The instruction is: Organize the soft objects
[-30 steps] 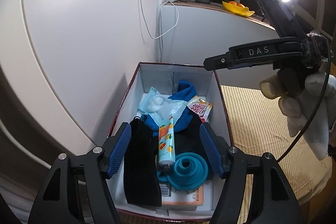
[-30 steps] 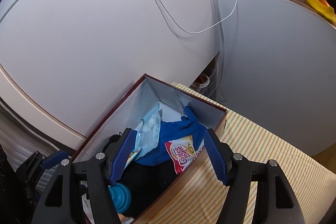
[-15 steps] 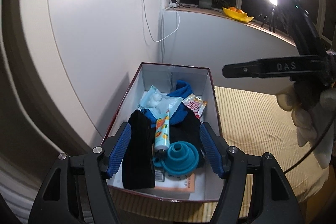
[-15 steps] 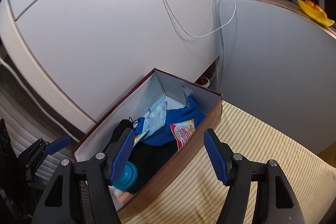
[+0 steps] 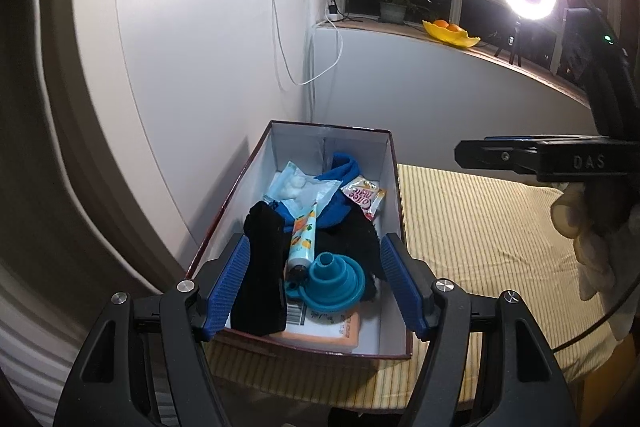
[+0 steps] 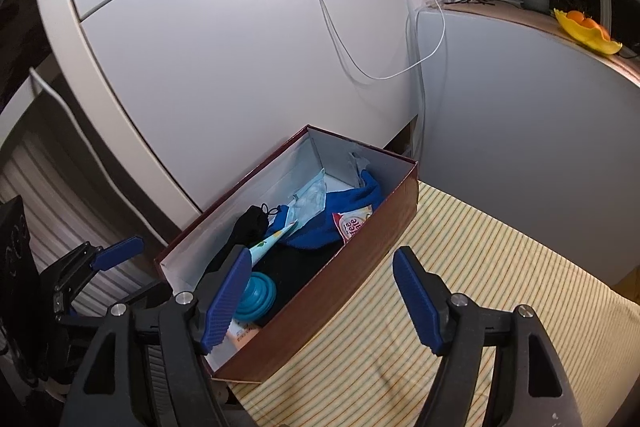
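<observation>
Left wrist view: box of soft goods on striped desk.
Left gripper fingers spread, empty; right gripper fingers opening, empty.

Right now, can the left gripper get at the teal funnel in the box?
Probably yes. The left gripper is open and empty above the open-topped box; the teal funnel lies on top near the front, uncovered, though the tube crowds it.

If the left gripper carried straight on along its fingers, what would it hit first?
Probably the contents at the near end of the open box: the left gripper, jaws open and empty, frames the black cloth and teal funnel. Which comes first is unclear.
</observation>
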`<state>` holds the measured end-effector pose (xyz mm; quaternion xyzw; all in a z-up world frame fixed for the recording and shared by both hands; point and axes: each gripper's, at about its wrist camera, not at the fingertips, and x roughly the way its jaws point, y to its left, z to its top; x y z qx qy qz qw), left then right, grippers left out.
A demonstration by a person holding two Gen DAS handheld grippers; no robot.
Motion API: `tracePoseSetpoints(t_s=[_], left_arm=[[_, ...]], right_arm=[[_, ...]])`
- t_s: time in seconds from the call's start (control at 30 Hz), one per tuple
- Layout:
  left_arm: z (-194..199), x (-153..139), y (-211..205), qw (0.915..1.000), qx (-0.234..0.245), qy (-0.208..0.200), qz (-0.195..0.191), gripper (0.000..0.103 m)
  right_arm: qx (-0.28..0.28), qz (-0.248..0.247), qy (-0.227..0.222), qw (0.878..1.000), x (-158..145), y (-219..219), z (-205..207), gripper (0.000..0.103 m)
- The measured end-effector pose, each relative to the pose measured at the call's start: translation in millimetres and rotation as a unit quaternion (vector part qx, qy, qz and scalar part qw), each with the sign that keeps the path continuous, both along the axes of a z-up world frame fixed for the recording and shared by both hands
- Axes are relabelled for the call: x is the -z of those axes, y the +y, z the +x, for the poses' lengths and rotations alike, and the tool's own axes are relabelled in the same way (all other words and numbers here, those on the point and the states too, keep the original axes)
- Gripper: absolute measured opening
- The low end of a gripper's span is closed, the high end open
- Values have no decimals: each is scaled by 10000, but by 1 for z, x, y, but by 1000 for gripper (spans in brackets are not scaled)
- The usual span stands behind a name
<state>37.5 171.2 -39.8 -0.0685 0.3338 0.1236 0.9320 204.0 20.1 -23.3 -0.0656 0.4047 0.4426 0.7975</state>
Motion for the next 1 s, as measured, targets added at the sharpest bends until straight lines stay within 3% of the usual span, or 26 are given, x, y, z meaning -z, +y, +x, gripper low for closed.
tracePoseSetpoints(t_s=[0.33,0.63,1.0], left_arm=[[-25,0,-7,9991,-343,-236,-100,68],[-60,-11,-35,9953,-669,-661,224,76],[-77,5,-36,9941,-919,-563,104,76]], right_arm=[[-45,30,-509,9987,3,-25,-38,77],[145,224,-869,9959,4,-60,-79,82],[561,185,-1233,9906,12,-93,-111,83]])
